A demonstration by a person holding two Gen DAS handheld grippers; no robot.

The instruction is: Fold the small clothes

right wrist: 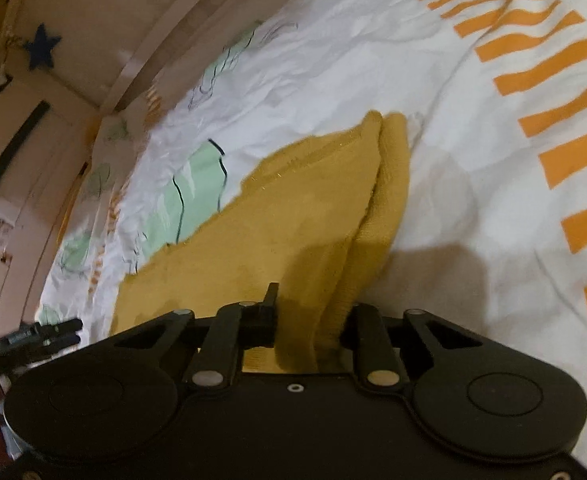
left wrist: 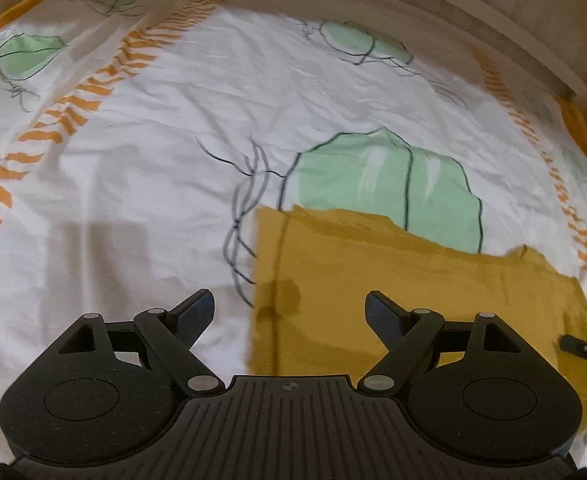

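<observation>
1. Cloth (left wrist: 413,300), a small yellow one, lies on the bed (left wrist: 133,184), on a white sheet with green shapes and orange stripes. Most of it is flat.

2. One end of the cloth is bunched up inside the right gripper (right wrist: 313,320). Its fingers (right wrist: 270,300) are close together and squeeze a thick fold of it. The rest of the cloth trails away from the fingers across the bed.

3. The left gripper (left wrist: 289,312) hangs over the left edge of the cloth. Its fingers (left wrist: 195,314) stand wide apart and hold nothing.

4. What could go wrong: the right fingers seem to hold more than one layer. If they pull up, the whole cloth may come along in a lump, and the fold will be crooked.

5. The grip looks deep but on one end only. If the hand swings fast, the loose part can flop over and make wrinkles.

6. The cloth may slip out of the right fingers if it is tugged hard, because it is soft and thick.

7. The left fingers are not touching the cloth. If they close too soon, they may pinch the sheet as well, and the sheet will lift with the cloth.

8. The two grippers are near each other. They could bump if both go for the same edge.
</observation>
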